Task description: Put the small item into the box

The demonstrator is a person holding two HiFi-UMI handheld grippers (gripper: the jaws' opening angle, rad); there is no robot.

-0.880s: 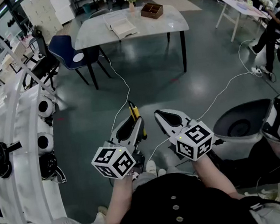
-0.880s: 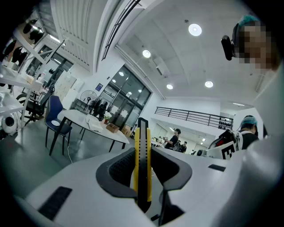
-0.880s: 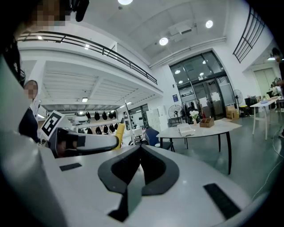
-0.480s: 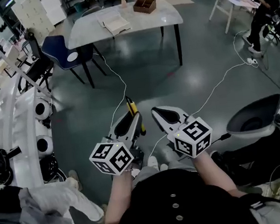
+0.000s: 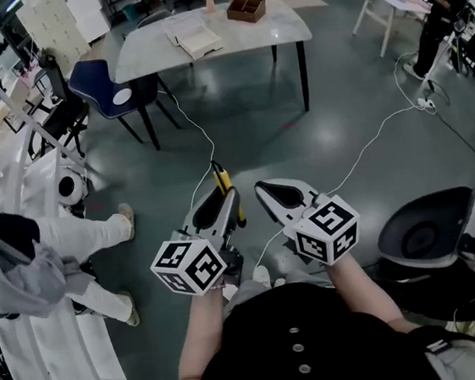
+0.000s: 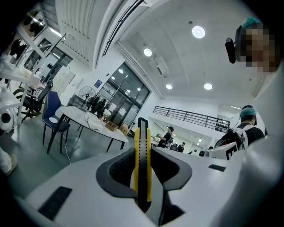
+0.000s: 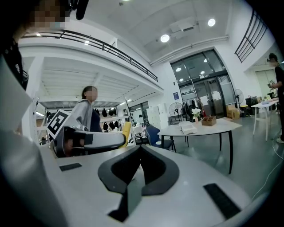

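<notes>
Our left claw is clamped on a yellow-and-black utility knife, the small item. Its slim body stands on edge between the pads and pokes out past the tips. Gripped by its flat sides like that, it should not swivel while we carry it. Our right claw, just beside it at lower centre of the head view, has its jaws drawn together on nothing, so we judge it is merely riding along. Both are held close to our body above the grey floor, because the box, a small brown open tray, sits well apart at the top of the frame on the pale table, near an open book. We judge the carrying is what remains: walk over, then lower the knife in.
</notes>
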